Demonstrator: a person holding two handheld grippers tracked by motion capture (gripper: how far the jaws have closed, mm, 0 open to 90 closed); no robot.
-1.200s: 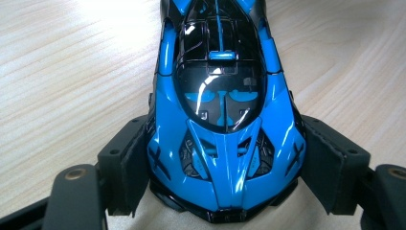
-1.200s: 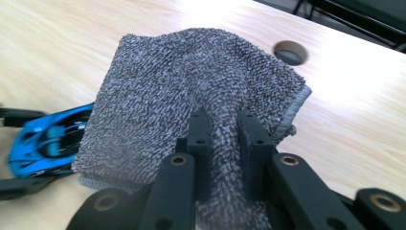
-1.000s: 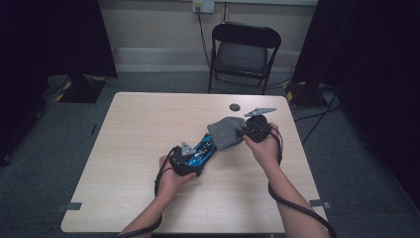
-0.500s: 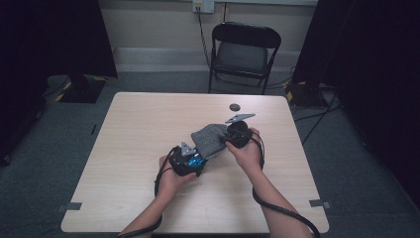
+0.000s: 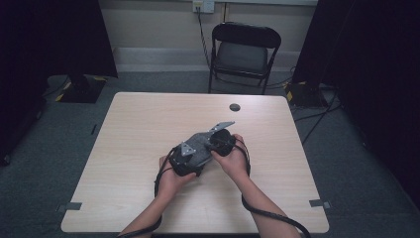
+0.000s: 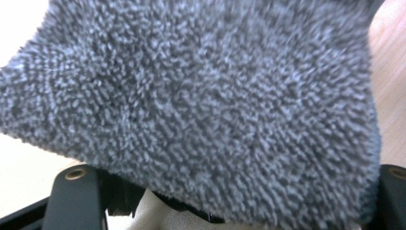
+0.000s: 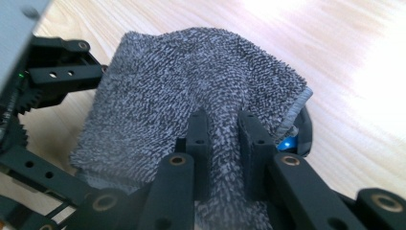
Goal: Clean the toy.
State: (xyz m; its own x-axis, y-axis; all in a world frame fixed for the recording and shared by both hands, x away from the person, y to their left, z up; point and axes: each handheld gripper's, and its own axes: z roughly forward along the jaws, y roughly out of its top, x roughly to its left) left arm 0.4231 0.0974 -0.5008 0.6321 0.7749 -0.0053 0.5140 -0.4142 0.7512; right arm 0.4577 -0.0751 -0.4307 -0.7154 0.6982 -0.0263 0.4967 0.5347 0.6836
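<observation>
A grey terry cloth (image 5: 199,143) lies draped over my left gripper (image 5: 194,152) near the middle of the table (image 5: 124,148). In the right gripper view my right gripper (image 7: 222,120) is shut on a fold of the cloth (image 7: 191,72), pinched between its fingertips (image 7: 197,125). Under the cloth's right edge a dark rounded object with a blue light (image 7: 289,141) peeks out. The left gripper's black linkage (image 7: 52,76) sticks out to the left of the cloth. In the left gripper view the cloth (image 6: 201,105) hangs close over the wide-set jaws of the left gripper (image 6: 230,184).
A small black round thing (image 5: 235,107) lies on the table's far side. A black folding chair (image 5: 242,49) stands behind the table. Cables (image 5: 267,215) trail from both hands toward the near edge.
My right gripper has pulled the cloth left and toward me, over the left gripper. The blue object, plain to see before, is now covered. The left hand has stayed put.
</observation>
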